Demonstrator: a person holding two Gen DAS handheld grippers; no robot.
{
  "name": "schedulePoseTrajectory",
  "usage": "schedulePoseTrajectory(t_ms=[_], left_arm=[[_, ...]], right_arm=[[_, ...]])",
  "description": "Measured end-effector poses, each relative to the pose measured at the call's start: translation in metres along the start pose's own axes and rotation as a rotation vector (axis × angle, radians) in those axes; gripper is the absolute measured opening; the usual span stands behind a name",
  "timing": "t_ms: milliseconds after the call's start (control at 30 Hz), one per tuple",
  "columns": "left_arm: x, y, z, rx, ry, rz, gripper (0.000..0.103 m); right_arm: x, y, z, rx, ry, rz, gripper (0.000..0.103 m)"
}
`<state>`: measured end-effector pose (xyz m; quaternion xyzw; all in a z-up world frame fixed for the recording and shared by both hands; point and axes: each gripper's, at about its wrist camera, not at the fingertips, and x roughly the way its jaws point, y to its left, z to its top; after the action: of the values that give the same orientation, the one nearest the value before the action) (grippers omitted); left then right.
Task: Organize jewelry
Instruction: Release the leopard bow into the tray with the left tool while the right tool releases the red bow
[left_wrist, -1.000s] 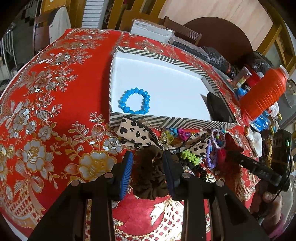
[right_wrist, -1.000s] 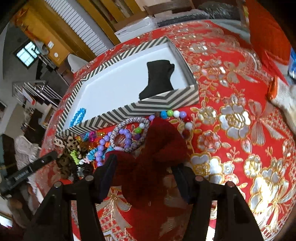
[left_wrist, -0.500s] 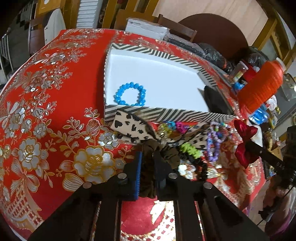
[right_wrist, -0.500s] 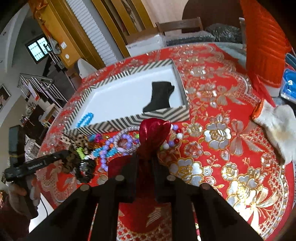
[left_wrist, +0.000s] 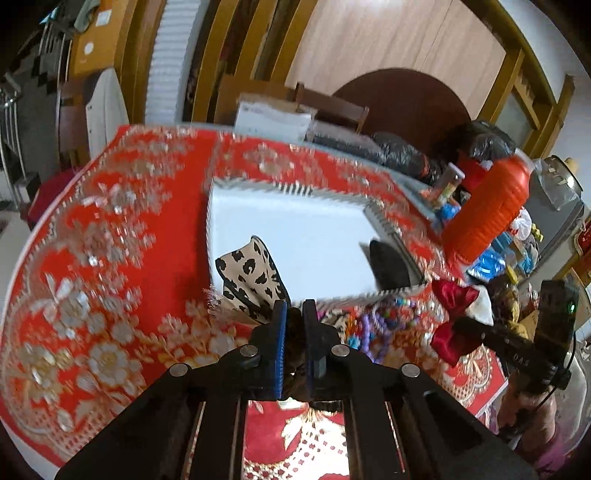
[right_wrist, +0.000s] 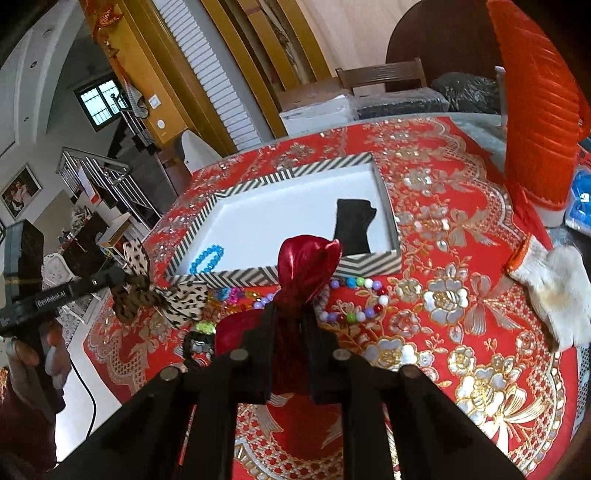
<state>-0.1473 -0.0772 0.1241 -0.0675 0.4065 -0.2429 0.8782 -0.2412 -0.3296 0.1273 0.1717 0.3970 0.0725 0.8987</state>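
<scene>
My left gripper (left_wrist: 293, 317) is shut on the brown middle of a leopard-print hair bow (left_wrist: 251, 273), held above the red cloth in front of the striped box (left_wrist: 291, 190). In the right wrist view the leopard bow (right_wrist: 155, 295) hangs from the left gripper (right_wrist: 118, 275). My right gripper (right_wrist: 291, 314) is shut on a shiny red bow (right_wrist: 308, 266), also off the table; the left wrist view shows this red bow (left_wrist: 454, 299) at the right. Inside the box (right_wrist: 258, 275) lie a blue bead bracelet (right_wrist: 207, 258) and a black cloth piece (right_wrist: 352, 229).
Bead bracelets and small hair ties (right_wrist: 229, 295) lie heaped before the box, with a multicoloured bead string (right_wrist: 354, 284) beside them. A white work glove (right_wrist: 550, 284) lies at the right. A tall orange container (right_wrist: 535, 103) stands behind it. Bags and chairs crowd the table's far edge.
Both grippers shut, the left on the leopard bow's brown middle and the right on the red bow, and both rose from the table with them.
</scene>
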Motion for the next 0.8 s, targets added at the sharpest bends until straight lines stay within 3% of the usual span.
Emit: schedulePoseTrajectory(t_ms=[333, 800], left_arm=[[0.0, -0.002, 0.036, 0.03, -0.075, 0.033, 0.006], [0.049, 0.001, 0.056, 0.048, -0.056, 0.1, 0.006]], right_arm=[[-0.002, 0.011, 0.012, -0.028, -0.022, 0.004, 0.013], [0.029, 0.027, 0.044, -0.078, -0.003, -0.012, 0.013]])
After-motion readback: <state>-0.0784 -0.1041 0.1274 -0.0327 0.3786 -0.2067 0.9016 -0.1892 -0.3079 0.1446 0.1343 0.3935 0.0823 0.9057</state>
